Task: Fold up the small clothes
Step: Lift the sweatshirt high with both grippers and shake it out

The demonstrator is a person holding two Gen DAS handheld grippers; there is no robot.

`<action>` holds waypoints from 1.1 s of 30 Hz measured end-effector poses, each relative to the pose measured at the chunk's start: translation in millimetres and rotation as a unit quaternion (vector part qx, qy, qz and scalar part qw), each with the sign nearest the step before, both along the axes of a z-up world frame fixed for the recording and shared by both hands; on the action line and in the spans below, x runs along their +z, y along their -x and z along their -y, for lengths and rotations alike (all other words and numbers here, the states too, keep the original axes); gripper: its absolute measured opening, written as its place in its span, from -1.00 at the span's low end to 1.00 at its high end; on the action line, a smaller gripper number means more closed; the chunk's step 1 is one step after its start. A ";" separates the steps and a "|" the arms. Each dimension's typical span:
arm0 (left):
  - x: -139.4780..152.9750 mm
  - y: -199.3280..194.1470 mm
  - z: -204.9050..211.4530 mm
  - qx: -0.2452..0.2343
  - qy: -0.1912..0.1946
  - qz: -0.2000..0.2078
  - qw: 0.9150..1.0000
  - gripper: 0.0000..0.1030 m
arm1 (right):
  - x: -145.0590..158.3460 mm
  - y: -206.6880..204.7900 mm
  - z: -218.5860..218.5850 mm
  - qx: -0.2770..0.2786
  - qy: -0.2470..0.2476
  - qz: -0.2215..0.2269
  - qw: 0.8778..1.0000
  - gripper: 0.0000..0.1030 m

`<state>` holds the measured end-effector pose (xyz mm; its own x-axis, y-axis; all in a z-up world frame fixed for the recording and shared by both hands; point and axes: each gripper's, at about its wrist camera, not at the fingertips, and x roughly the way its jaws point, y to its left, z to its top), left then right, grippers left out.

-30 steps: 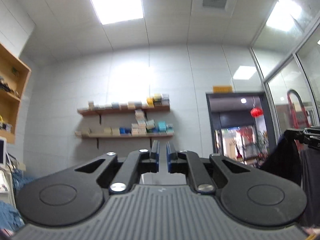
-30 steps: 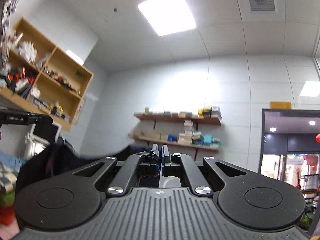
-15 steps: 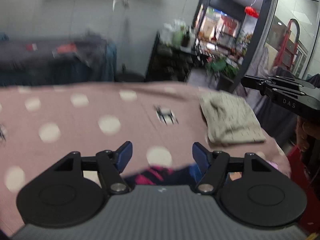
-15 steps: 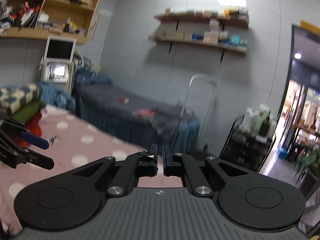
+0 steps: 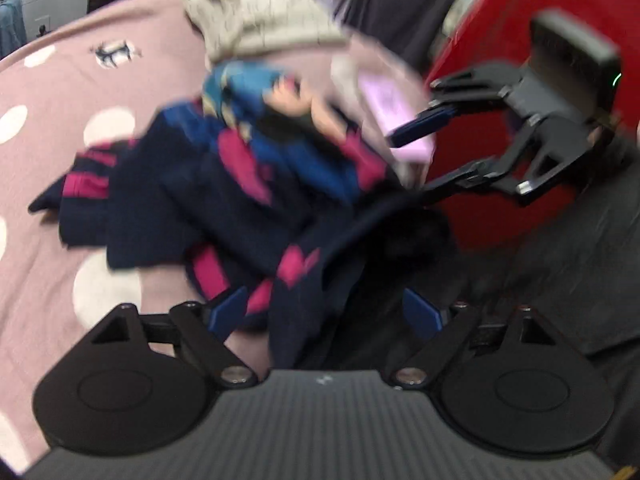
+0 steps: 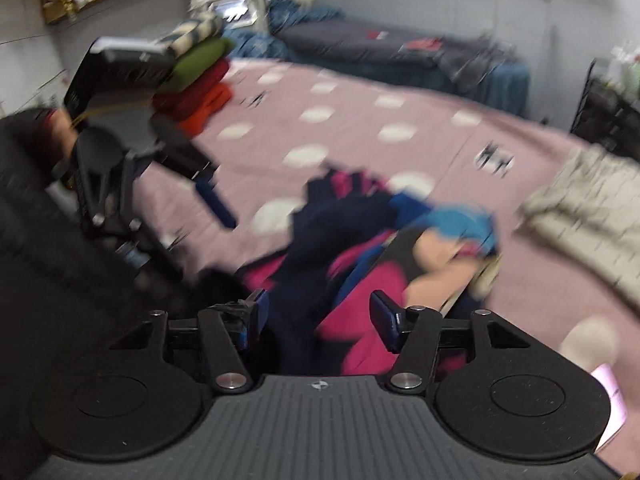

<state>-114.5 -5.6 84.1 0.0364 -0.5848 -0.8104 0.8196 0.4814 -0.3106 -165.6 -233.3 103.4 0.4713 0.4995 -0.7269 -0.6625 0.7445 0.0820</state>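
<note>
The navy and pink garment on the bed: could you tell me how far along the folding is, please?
Done: a beige garment lies folded on the dotted bedspread. In hand: the left gripper and right gripper, jaws open, straddle the crumpled navy and pink garment. Left: gripping, spreading and folding it.

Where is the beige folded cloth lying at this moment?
The beige folded cloth lies on the pink dotted cover, at the right in the right wrist view, just beyond the crumpled navy garment.
</note>
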 end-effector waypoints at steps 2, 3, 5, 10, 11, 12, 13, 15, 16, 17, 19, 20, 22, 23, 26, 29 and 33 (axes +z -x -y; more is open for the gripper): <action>-13.9 2.0 5.0 -0.008 -0.030 -0.005 0.999 0.32 | -11.0 10.3 -4.4 0.015 0.020 -0.022 0.999 0.54; -20.0 4.6 8.3 -0.005 -0.034 -0.018 0.999 0.22 | -13.0 14.9 -6.5 0.018 0.024 -0.023 0.999 0.54; -34.4 -1.1 11.3 0.016 -0.029 -0.046 0.998 0.03 | -14.1 20.8 -4.1 0.019 0.012 -0.034 0.999 0.54; -58.0 0.8 25.6 0.016 -0.060 -0.024 0.998 -0.49 | -22.0 32.0 1.5 0.009 0.024 -0.079 0.997 0.59; -57.8 1.1 25.5 0.019 -0.056 -0.028 0.998 -0.55 | -25.3 33.2 2.2 0.004 0.031 -0.090 0.995 0.65; -57.1 1.1 25.1 0.020 -0.053 -0.027 0.998 -0.59 | -28.8 34.2 1.6 -0.003 0.040 -0.094 0.995 0.68; -55.8 1.5 23.9 0.019 -0.053 -0.018 0.998 -0.62 | -31.6 35.3 1.3 -0.008 0.046 -0.094 0.994 0.69; -52.5 -0.5 20.4 0.026 -0.049 -0.007 0.998 -0.77 | -38.1 35.7 0.3 -0.018 0.046 -0.093 0.994 0.37; -47.8 -0.8 16.7 0.035 -0.045 -0.001 0.998 -0.79 | -43.2 35.0 -1.0 -0.025 0.050 -0.090 0.994 -0.54; -39.6 -0.1 14.6 0.042 -0.042 0.013 0.998 -0.83 | -47.9 34.0 -2.5 -0.033 0.062 -0.086 0.994 -0.54; -12.7 -2.2 3.9 0.061 -0.029 0.065 0.996 -0.87 | -48.3 33.6 -2.7 -0.049 0.094 -0.055 0.993 -0.57; 3.4 -4.7 -2.4 0.075 -0.017 0.094 0.993 -0.92 | -42.3 31.7 1.7 -0.065 0.092 -0.037 0.993 -0.58; 38.1 -13.0 -14.7 0.110 0.016 0.141 0.984 -0.93 | -20.1 26.3 13.3 -0.111 0.084 0.014 0.990 -0.60; 54.7 -19.3 -19.1 0.127 0.036 0.159 0.978 -0.93 | -5.2 24.2 18.0 -0.133 0.084 0.054 0.986 -0.60; 107.9 -30.1 -25.0 0.170 0.091 0.232 0.953 -0.93 | 42.3 19.8 20.8 -0.169 0.077 0.184 0.965 -0.61; 167.0 -34.6 -33.6 0.207 0.142 0.317 0.914 -0.93 | 84.9 21.2 8.5 -0.167 0.085 0.317 0.930 -0.62; 245.8 -22.2 -55.3 0.235 0.225 0.389 0.862 -0.93 | 143.2 24.6 3.8 -0.164 0.071 0.451 0.874 -0.63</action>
<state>-92.3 49.7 329.9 0.7849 -0.6063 -0.1280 0.6116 0.7911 0.0032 -190.2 -237.1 246.6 0.9859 0.1647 -0.0291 -0.1587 0.8666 -0.4731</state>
